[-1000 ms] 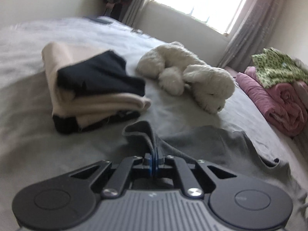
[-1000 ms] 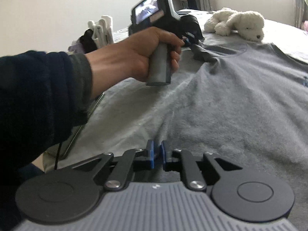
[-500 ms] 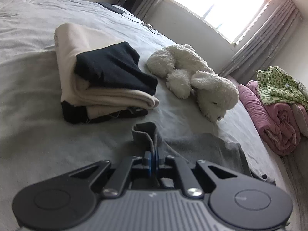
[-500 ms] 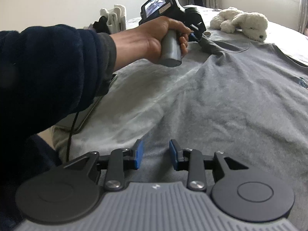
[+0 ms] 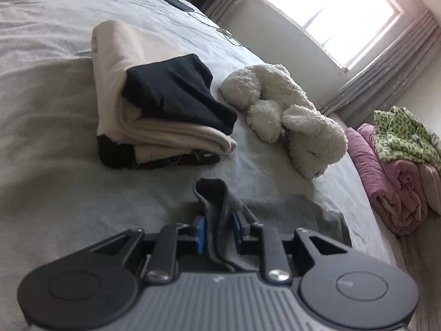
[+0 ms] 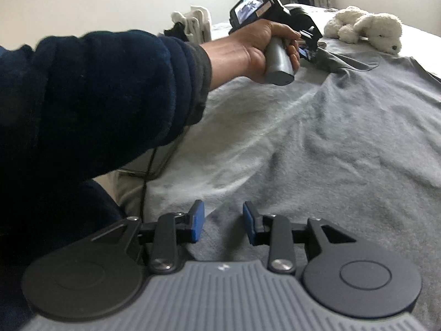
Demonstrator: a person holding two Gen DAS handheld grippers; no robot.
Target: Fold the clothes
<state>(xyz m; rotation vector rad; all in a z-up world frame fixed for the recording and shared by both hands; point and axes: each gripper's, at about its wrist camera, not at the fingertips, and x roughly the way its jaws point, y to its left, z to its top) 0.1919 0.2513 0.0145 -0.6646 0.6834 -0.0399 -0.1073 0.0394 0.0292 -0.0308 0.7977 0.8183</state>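
Lay spread wide across the bed (image 5: 41,55): a grey T-shirt (image 6: 317,138), rumpled into low ridges, reaching from the near edge toward the pillow end. Looked soft, light and limp; judged likely to sag and drag wherever unsupported, so best taken at hems, shoulders or sleeve ends with both layers pinched. Appeared fleecy enough not to slip from rubber pads.

Beyond it, sat a stack of folded clothes (image 5: 154,115), cream and black, well apart from the shirt. Beside that stack, lay a white plush dog (image 5: 289,115).

Held up off the bed, a bunched sleeve of the shirt (image 5: 217,215), standing between the blue pads of the left gripper (image 5: 217,230). Stood parted a little on either side of the cloth, those jaws; whether loosely touching or fully let go could not be told. Gripped by a bare hand (image 6: 256,52), that tool.

Hovered low over the near hem, the right gripper (image 6: 220,224), jaws spread wide, holding nothing, grey cloth lying just under and between the pads.
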